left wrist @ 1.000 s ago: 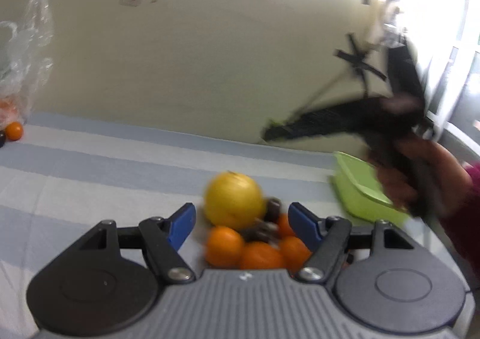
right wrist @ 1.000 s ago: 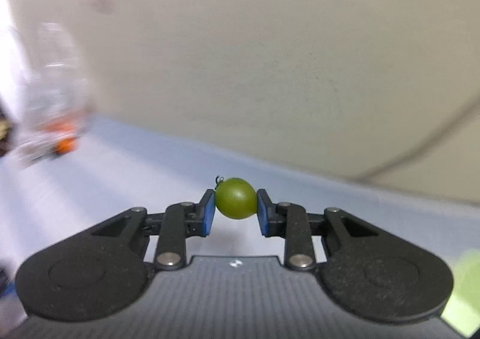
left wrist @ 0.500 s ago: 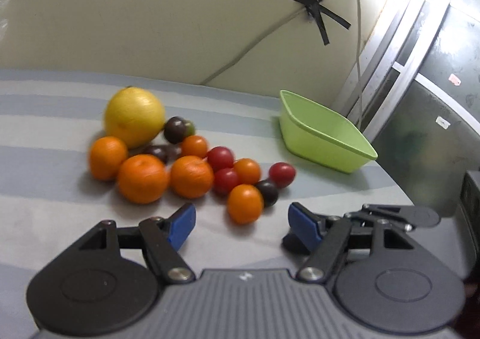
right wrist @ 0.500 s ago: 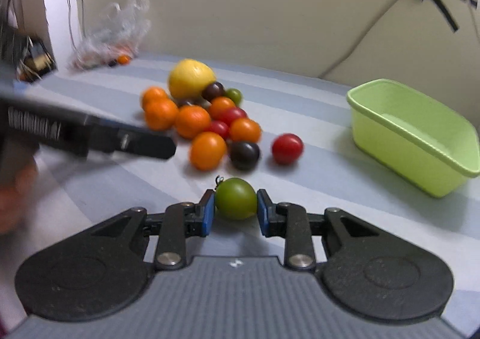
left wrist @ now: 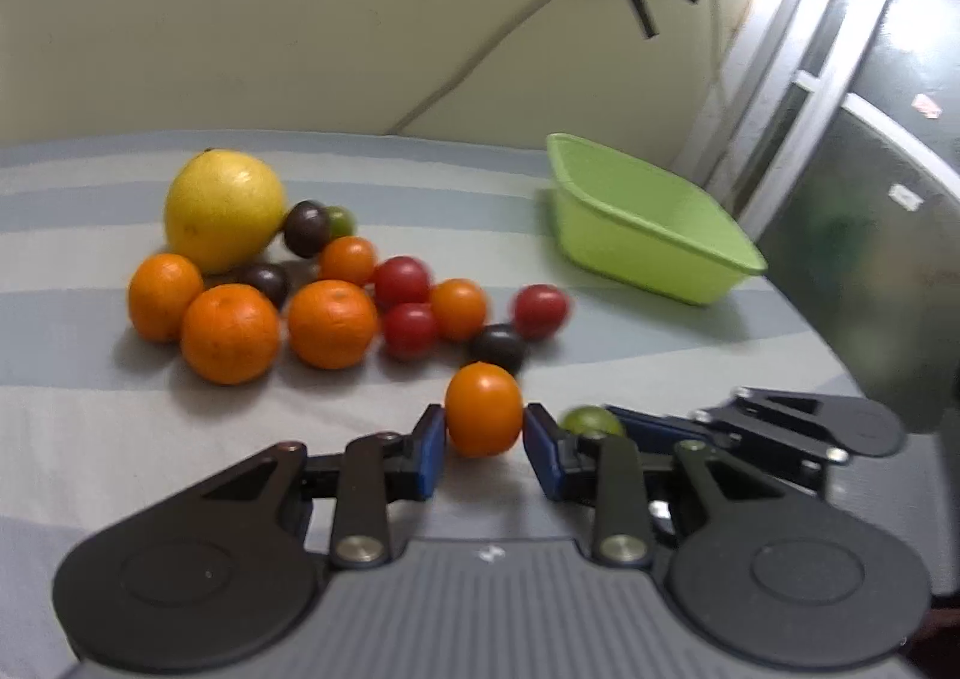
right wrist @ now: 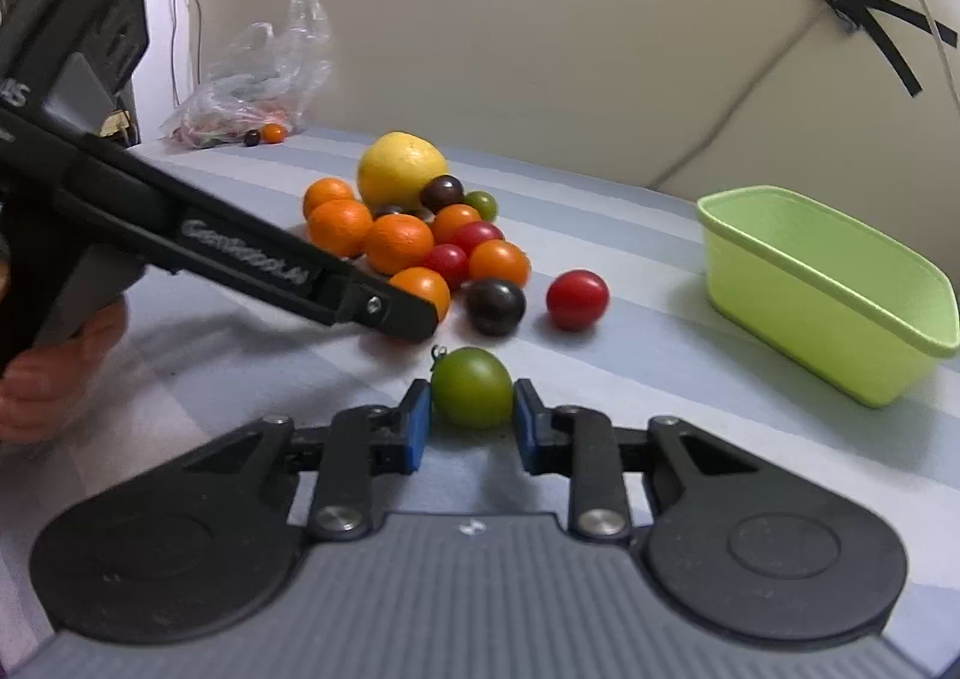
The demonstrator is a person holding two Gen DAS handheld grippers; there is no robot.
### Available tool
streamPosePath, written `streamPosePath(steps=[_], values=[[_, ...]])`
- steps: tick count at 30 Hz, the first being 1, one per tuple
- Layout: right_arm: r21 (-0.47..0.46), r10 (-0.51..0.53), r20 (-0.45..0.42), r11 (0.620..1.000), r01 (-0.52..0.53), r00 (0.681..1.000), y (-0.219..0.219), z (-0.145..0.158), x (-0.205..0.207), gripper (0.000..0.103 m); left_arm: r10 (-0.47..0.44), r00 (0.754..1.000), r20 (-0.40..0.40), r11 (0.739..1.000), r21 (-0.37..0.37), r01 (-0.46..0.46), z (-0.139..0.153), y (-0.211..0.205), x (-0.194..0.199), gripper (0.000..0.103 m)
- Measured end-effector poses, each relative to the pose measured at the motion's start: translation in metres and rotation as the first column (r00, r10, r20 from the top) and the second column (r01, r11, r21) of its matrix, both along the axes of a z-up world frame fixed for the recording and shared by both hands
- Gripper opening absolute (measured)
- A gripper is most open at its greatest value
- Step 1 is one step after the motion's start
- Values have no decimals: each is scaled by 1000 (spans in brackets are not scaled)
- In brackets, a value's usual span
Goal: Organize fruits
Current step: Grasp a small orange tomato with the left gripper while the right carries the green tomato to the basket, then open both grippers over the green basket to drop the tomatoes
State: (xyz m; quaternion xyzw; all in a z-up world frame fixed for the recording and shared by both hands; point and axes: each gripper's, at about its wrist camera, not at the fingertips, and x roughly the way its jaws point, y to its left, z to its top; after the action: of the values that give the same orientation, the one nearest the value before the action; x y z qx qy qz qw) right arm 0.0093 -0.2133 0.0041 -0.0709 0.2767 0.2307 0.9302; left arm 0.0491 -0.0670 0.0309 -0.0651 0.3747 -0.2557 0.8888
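Note:
My left gripper [left wrist: 485, 439] is closing on a small orange tomato [left wrist: 483, 409] at the near edge of the fruit pile, and both blue pads touch its sides. In the right wrist view the same tomato [right wrist: 423, 286] peeks out behind the left gripper's fingers [right wrist: 384, 313]. Just to the right, low over the cloth, my right gripper [right wrist: 472, 421] is shut on a green tomato [right wrist: 472, 386], also visible from the left wrist view [left wrist: 591, 419]. The light green bin [right wrist: 798, 319] stands empty at the right.
The pile holds a big yellow citrus [left wrist: 223, 208], three oranges [left wrist: 231, 334], and several red, orange and dark tomatoes; one red tomato [right wrist: 577, 299] lies apart. A plastic bag [right wrist: 258, 84] with more fruit sits far left by the wall. A hand [right wrist: 54, 373] grips the left tool.
Both grippers swung down to the near side of the pile. The left jaws went from wide open to closed on the orange tomato. The right keeps holding the green tomato.

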Motion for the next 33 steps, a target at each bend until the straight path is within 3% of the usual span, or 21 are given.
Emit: streamPosePath(steps=[5,9,14,18,22,23,25,27,33], values=[[57,-76,111,996,70,991,-31,23,0,32,-68,996,60,998,3,68,33,-34,12,29],[92,-240,195,970,226,951,-79,40,18,32,-133,981,140,991,32,130,54,-91,46,29],[73,-408,208,913,402,889,-121,36,52,32,-155,982,110,987,53,150,45,-149,93,30],[76,-461,173,887,455,870,-138,22,66,33,-138,988,71,987,98,130,27,-175,114,30],[72,-456,158,890,450,876,-139,14,69,38,-117,991,58,986,124,109,17,-182,117,34],[69,-462,171,887,457,870,-138,15,70,45,-105,992,66,986,135,95,17,-182,117,41],[64,-465,187,885,461,865,-138,16,67,46,-82,993,86,987,148,68,18,-179,114,49],[93,-473,202,881,464,858,-140,17,60,51,-70,993,94,989,134,57,22,-171,111,50],[177,-504,288,864,471,815,-139,28,36,51,1,988,156,990,137,-22,44,-127,76,54]])
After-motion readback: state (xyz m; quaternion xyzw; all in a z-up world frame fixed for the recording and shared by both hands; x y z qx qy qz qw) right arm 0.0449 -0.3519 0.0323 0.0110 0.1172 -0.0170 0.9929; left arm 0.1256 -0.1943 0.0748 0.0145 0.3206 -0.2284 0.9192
